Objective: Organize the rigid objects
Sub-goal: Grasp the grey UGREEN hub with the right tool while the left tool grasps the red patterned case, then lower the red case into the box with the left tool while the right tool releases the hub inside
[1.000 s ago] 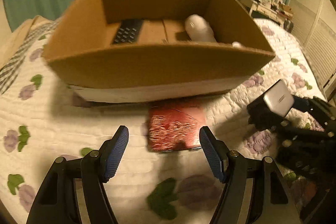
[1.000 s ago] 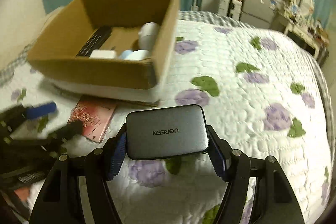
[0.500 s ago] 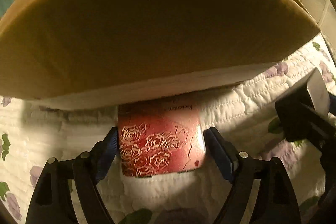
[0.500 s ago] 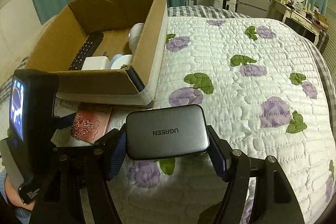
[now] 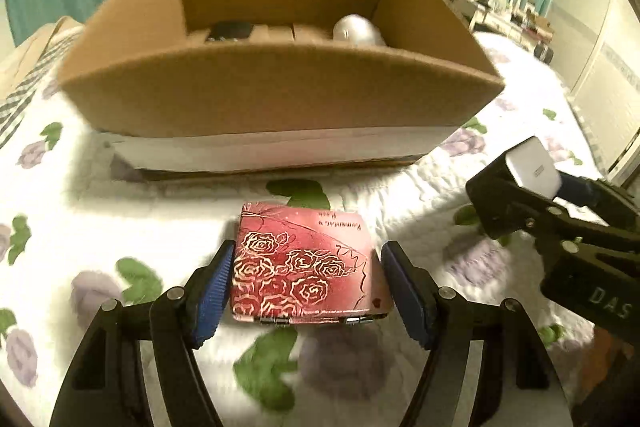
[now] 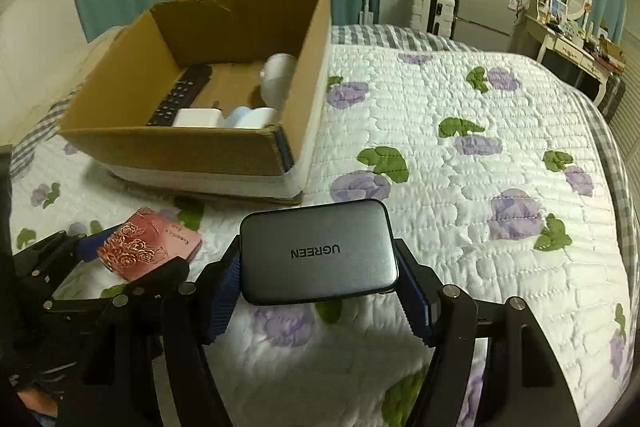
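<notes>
We hold both grippers low over the quilt (image 6: 460,187), before the cardboard box (image 5: 280,99).
Our left gripper (image 5: 308,281) clamps the rose-patterned red case (image 5: 304,271); our right gripper (image 6: 319,277) grips the grey charger (image 6: 318,253) marked "UGREEN".

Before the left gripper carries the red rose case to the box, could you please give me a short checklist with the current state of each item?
1. Left gripper straddles the red rose case: ok.
2. Both pads firmly on the case: cannot tell; a gap shows on its right.
3. Case lifted off the quilt: cannot tell.
4. Cardboard box open, floor space free: ok.
5. Right gripper shut on the grey charger: ok.
6. Right gripper out of the path: ok, off to the right.
</notes>
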{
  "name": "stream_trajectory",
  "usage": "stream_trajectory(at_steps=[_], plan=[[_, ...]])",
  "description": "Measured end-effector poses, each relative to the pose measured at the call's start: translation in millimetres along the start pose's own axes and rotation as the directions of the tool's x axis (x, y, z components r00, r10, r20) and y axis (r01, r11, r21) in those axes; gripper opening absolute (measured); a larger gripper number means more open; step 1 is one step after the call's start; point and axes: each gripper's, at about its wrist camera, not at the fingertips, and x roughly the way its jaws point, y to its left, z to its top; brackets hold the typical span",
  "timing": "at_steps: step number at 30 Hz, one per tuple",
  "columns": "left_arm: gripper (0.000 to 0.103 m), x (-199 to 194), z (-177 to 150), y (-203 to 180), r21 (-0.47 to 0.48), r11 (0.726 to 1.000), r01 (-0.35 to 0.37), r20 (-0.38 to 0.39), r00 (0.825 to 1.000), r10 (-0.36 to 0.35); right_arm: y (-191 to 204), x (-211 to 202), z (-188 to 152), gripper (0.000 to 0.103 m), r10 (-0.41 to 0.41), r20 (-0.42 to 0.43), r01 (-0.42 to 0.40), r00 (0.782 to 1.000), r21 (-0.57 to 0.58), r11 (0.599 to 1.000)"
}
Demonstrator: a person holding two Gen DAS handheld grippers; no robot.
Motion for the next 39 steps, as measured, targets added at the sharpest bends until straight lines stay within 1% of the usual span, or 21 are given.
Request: stream_trajectory(at_steps=[1, 2, 3, 4, 5, 7, 10, 11, 13, 14, 16, 17, 19, 20, 23, 25, 27, 31, 35, 39], plan=[[0.072, -4, -2, 1, 0.002, 1.000, 0.003, 0.007, 1.000, -0.003, 1, -4, -2, 0.069, 0.003, 0.008, -0.003, 1.000, -0.003, 1.000], [0.036, -10, -3, 3, 0.003, 1.000, -0.014, 0.026, 1.000, 0.014, 4, -9, -4, 0.069, 0.005, 0.016, -0.005, 1.000, -0.007, 1.000], [0.023, -11, -2, 7, 0.004, 1.000, 0.006, 0.028, 1.000, -0.006, 5, -14, -6, 0.069, 0.006, 0.022, -0.006, 1.000, -0.009, 1.000], [0.021, -17, 0, 9, -0.013, 0.998, 0.057, 0.014, 0.998, -0.057, 6, -18, -8, 0.069, 0.006, 0.026, -0.006, 1.000, -0.008, 1.000], [0.020, -21, -4, 8, -0.029, 0.996, 0.079, 0.005, 0.997, -0.079, 7, -21, -9, 0.069, 0.007, 0.028, -0.007, 1.000, -0.006, 1.000], [0.020, -20, -6, 10, 0.007, 0.997, 0.073, -0.005, 0.997, -0.073, 8, -26, -14, 0.069, 0.001, 0.028, -0.001, 1.000, -0.001, 1.000], [0.020, -20, -8, 13, -0.022, 0.994, 0.103, -0.013, 0.995, -0.104, 9, -29, -20, 0.069, -0.008, 0.021, 0.008, 1.000, 0.003, 1.000], [0.020, -23, -7, 18, -0.029, 0.993, 0.114, -0.012, 0.993, -0.115, 9, -31, -22, 0.069, -0.010, 0.022, 0.010, 1.000, 0.006, 1.000], [0.018, -28, -8, 17, -0.032, 0.991, 0.132, -0.001, 0.991, -0.132, 9, -33, -23, 0.069, -0.012, 0.026, 0.011, 1.000, 0.008, 1.000], [0.016, -37, -14, 12, -0.016, 0.989, 0.150, 0.006, 0.989, -0.150, 8, -34, -23, 0.069, -0.012, 0.030, 0.011, 0.999, 0.011, 1.000], [0.016, -40, -17, 4, 0.010, 0.984, 0.176, 0.002, 0.984, -0.176, 6, -35, -23, 0.069, -0.008, 0.035, 0.007, 0.999, 0.020, 1.000], [0.016, -37, -16, -1, 0.022, 0.984, 0.178, -0.003, 0.984, -0.178, 6, -35, -23, 0.069, -0.007, 0.034, 0.006, 0.999, 0.023, 1.000], [0.012, -30, -17, -12, 0.041, 0.989, 0.143, 0.000, 0.990, -0.143, 4, -34, -23, 0.069, -0.005, 0.032, 0.004, 0.999, 0.029, 1.000], [0.010, -31, -16, -13, 0.044, 0.992, 0.122, 0.023, 0.992, -0.123, 4, -35, -24, 0.069, -0.002, 0.033, 0.001, 0.999, 0.030, 1.000], [0.010, -41, -13, -13, 0.048, 0.992, 0.117, 0.058, 0.991, -0.120, 3, -39, -23, 0.069, 0.009, 0.046, -0.010, 0.999, 0.031, 0.999], [0.010, -55, -10, -13, 0.062, 0.993, 0.096, 0.101, 0.990, -0.102, 4, -43, -21, 0.069, 0.011, 0.057, -0.013, 0.998, 0.026, 1.000], [0.010, -70, -5, -13, 0.071, 0.994, 0.083, 0.143, 0.985, -0.092, 7, -50, -19, 0.069, 0.013, 0.071, -0.014, 0.997, 0.017, 1.000], [0.010, -96, 10, -9, 0.066, 0.996, 0.065, 0.198, 0.977, -0.077, 13, -70, -11, 0.069, 0.004, 0.109, -0.002, 0.994, -0.013, 1.000], [0.010, -121, 29, 3, 0.058, 0.996, 0.062, 0.247, 0.966, -0.074, 22, -93, 12, 0.069, 0.009, 0.159, -0.001, 0.987, -0.050, 0.999], [0.010, -134, 50, 12, 0.066, 0.997, 0.042, 0.288, 0.956, -0.059, 33, -108, 44, 0.069, 0.029, 0.216, -0.010, 0.976, -0.089, 0.996]])
